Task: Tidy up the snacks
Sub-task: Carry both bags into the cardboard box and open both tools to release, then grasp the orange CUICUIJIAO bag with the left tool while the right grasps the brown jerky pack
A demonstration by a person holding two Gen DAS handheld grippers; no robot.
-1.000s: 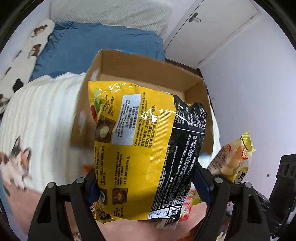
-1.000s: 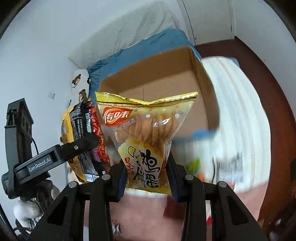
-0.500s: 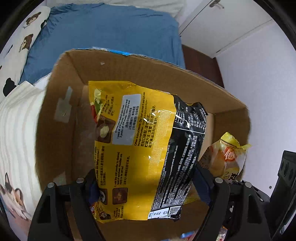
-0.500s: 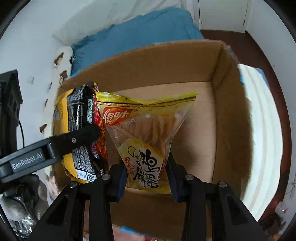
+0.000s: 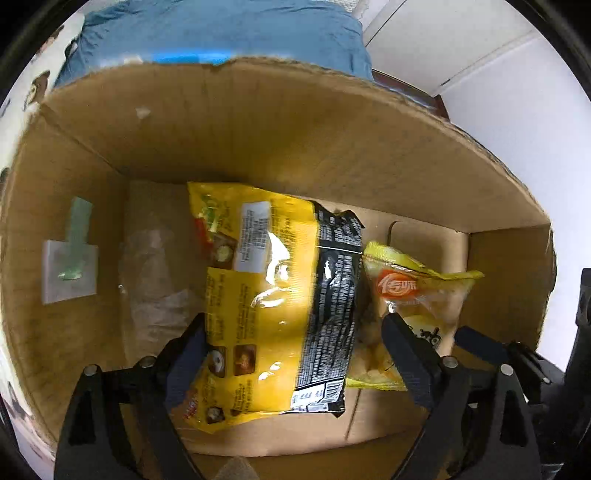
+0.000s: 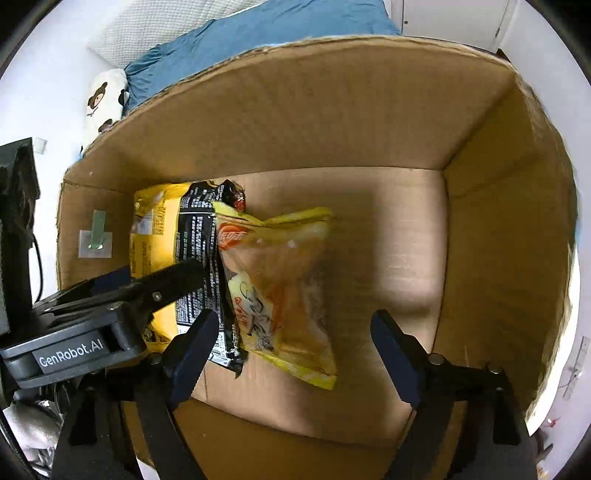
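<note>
A yellow and black noodle packet (image 5: 273, 299) lies on the floor of an open cardboard box (image 5: 295, 122). My left gripper (image 5: 291, 350) is open, its fingers on either side of the packet's near end. A yellow biscuit bag (image 6: 284, 288) lies beside the noodle packet (image 6: 173, 236) on the box floor; it also shows in the left wrist view (image 5: 413, 299). My right gripper (image 6: 295, 347) is open wide above the bag's near end, not touching it. The left gripper's finger (image 6: 162, 284) shows at the left of the right wrist view.
The box (image 6: 491, 229) has tall walls on all sides and a taped label (image 5: 70, 269) on its left wall. A blue blanket (image 6: 258, 33) and a bear-print pillow (image 6: 103, 99) lie beyond it. A white door (image 5: 443, 37) stands at the back right.
Both grippers lowered into the box and opened. The noodle packet and the biscuit bag dropped out of them and now lie on the box floor.
</note>
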